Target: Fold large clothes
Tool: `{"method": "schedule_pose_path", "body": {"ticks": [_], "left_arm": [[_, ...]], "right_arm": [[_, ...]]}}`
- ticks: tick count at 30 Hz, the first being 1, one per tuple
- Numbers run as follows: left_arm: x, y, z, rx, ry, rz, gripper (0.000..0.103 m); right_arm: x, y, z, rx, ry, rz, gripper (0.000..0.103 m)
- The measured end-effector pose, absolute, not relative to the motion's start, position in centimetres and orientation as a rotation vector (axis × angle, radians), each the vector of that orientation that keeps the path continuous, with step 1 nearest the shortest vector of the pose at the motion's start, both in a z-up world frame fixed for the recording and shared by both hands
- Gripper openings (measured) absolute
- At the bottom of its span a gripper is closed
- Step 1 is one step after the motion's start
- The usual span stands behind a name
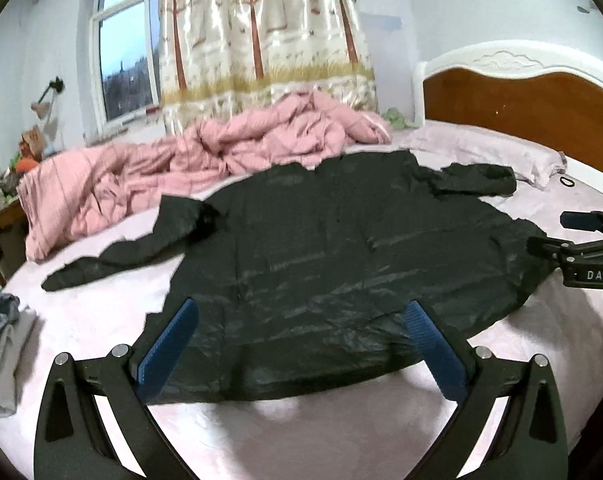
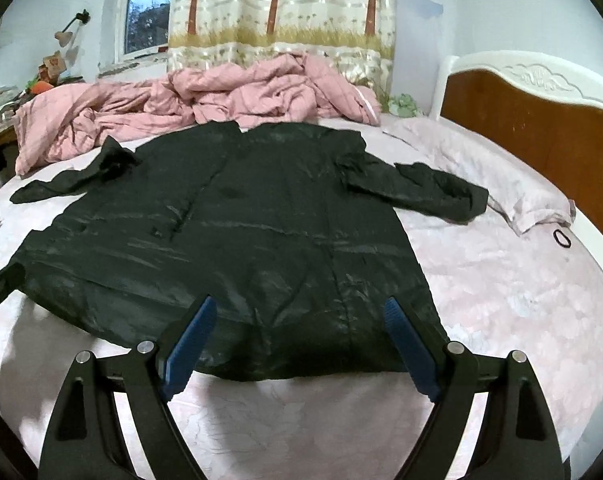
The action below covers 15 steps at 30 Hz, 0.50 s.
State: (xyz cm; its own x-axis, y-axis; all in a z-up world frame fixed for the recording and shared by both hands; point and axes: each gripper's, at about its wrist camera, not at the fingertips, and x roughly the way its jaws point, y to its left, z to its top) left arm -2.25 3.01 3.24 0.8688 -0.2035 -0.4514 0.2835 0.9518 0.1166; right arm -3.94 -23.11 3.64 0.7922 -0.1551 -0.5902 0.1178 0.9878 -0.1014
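The black coat [image 2: 237, 240] lies spread flat on the bed [image 2: 501, 300], its hem toward you and its collar toward the far side, glossy fabric wrinkled, one sleeve [image 2: 433, 192] stretched out to the right toward the headboard [image 2: 541, 120] and the other sleeve [image 1: 117, 256] trailing off to the left. Your right gripper [image 2: 297, 324] hovers above the near hem with its jaws wide apart; the blue pads [image 2: 193, 340] frame the hem's middle stretch, and nothing lies clamped between them. Your left gripper [image 1: 301, 336] hangs over the hem further to the left, its jaws likewise wide apart and empty, the coat's lower edge showing between its fingers. In the left wrist view your right gripper appears from the side at the right edge, above the coat's hem corner; in the right wrist view a dark part of your left gripper enters at the left edge. Beyond the collar a pink quilt [image 2: 221, 96] is bunched along the far side of the bed, a pale pillow [image 2: 481, 168] lies beside the right sleeve, and a small dark ring [image 2: 561, 238] rests near the pillow. A tree-patterned curtain [image 2: 285, 12] and a window [image 1: 129, 60] stand behind.
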Motion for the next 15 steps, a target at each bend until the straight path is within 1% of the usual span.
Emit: {"method": "schedule_pose_path", "body": {"ticks": [6,9,11,12,15], "left_arm": [[-2.6,2.9,3.3,0.187,0.416,-0.263,0.103],[-2.8,2.8,2.9,0.218,0.414,-0.285,0.103],[-3.5,3.0,2.9,0.252,0.378,-0.311,0.103],[-3.6,3.0,2.8,0.274,0.370,-0.323,0.103],[-3.2,2.8,2.2,0.325,0.413,-0.319,0.103]], "right_arm": [[-4.6,-22.5,4.0,-0.076,0.589,-0.133,0.094],[-5.1,-22.2,3.9,-0.103,0.551,-0.113,0.095],[-5.5,-21.9,3.7,-0.121,0.534,-0.086,0.101],[-5.6,-21.8,3.7,-0.131,0.530,-0.072,0.103],[-5.6,-21.0,3.1,-0.219,0.535,-0.027,0.103]]}}
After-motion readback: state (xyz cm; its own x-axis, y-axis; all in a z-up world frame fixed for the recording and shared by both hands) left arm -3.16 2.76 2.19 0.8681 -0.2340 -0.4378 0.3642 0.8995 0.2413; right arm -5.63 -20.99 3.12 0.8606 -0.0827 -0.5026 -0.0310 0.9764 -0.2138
